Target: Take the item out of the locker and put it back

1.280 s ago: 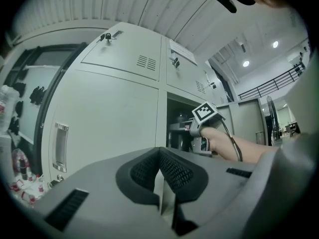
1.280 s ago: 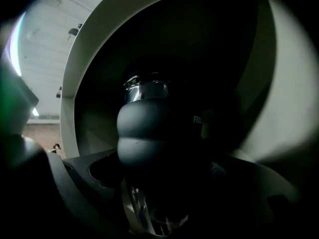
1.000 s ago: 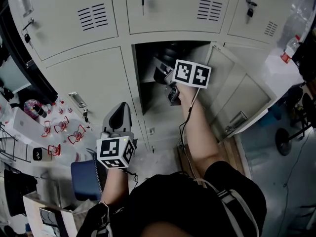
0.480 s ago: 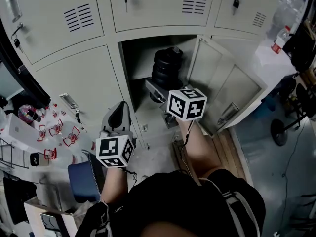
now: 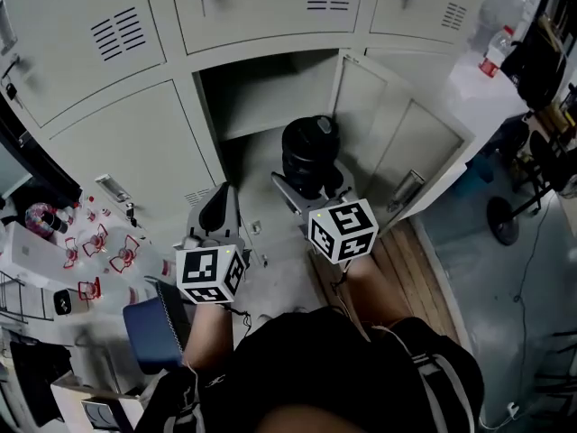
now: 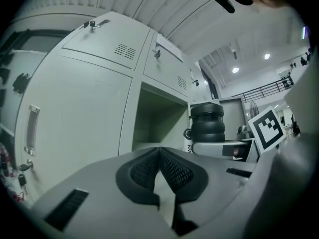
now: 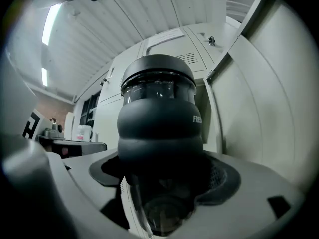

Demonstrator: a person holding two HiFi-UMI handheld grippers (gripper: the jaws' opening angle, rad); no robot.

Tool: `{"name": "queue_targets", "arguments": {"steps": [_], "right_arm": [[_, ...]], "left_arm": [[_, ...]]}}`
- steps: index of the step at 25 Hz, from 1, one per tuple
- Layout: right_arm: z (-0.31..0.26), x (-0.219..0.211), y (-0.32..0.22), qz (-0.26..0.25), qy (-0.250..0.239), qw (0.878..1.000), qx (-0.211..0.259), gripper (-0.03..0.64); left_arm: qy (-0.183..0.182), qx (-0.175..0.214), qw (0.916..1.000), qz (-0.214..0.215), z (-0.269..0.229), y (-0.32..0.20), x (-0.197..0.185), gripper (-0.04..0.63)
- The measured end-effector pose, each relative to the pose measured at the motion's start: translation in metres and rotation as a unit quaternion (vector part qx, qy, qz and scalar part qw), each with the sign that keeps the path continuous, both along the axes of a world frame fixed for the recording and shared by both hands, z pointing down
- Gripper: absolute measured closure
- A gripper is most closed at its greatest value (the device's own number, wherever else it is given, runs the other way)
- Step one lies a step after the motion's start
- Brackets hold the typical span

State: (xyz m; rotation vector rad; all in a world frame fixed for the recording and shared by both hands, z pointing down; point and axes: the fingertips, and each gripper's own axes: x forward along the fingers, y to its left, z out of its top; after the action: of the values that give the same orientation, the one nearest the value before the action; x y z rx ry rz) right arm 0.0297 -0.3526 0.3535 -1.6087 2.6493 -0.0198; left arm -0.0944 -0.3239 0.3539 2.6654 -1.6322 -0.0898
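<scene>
The right gripper [image 5: 309, 186] is clamped on a black ribbed bottle [image 5: 311, 152], its jaws pressed against the lower body, and its own view shows the bottle [image 7: 159, 128] filling the space between the jaws, upright, with a clear band under the dark lid. The bottle is out in the air just in front of the open locker compartment [image 5: 270, 97], low against the opening and near the compartment's right edge, where the door [image 5: 406, 142] stands swung out to the right. The compartment behind it looks bare (its back wall and floor are all that shows). The left gripper [image 5: 216, 213] hangs to the left of the bottle and nearer the person, well apart from it, in front of the closed locker door [image 5: 135, 142] beside the opening. Its view shows the left gripper [image 6: 160, 156] clenched with the pad tips meeting and nothing between them, and beyond them the bottle [image 6: 207, 123] stands to the right of the compartment [image 6: 154, 118]. Far left in the head view, small red items [image 5: 90, 242] lie on a pale surface, and a blue seat [image 5: 153, 327] sits near the person's left arm.
</scene>
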Motion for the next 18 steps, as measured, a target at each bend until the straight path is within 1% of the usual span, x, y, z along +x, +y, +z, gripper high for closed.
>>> {"name": "queue_targets", "arguments": {"steps": [13,16,18], "right_arm": [[0.011,0.006,0.006,0.005,-0.015,1.0,-0.021,0.183],[0.005,0.002,0.002,-0.009,-0.035,0.999,-0.024,0.183],[-0.001,-0.003,-0.003,-0.027,-0.063,0.997,-0.035,0.183]], "left_arm": [[-0.006,0.002,0.9999,0.009,-0.002,0.005,0.004,0.583],[-0.007,0.003,1.0,0.004,-0.002,0.005,0.0,0.583],[-0.007,0.004,1.0,0.0,-0.003,0.005,-0.003,0.583]]}}
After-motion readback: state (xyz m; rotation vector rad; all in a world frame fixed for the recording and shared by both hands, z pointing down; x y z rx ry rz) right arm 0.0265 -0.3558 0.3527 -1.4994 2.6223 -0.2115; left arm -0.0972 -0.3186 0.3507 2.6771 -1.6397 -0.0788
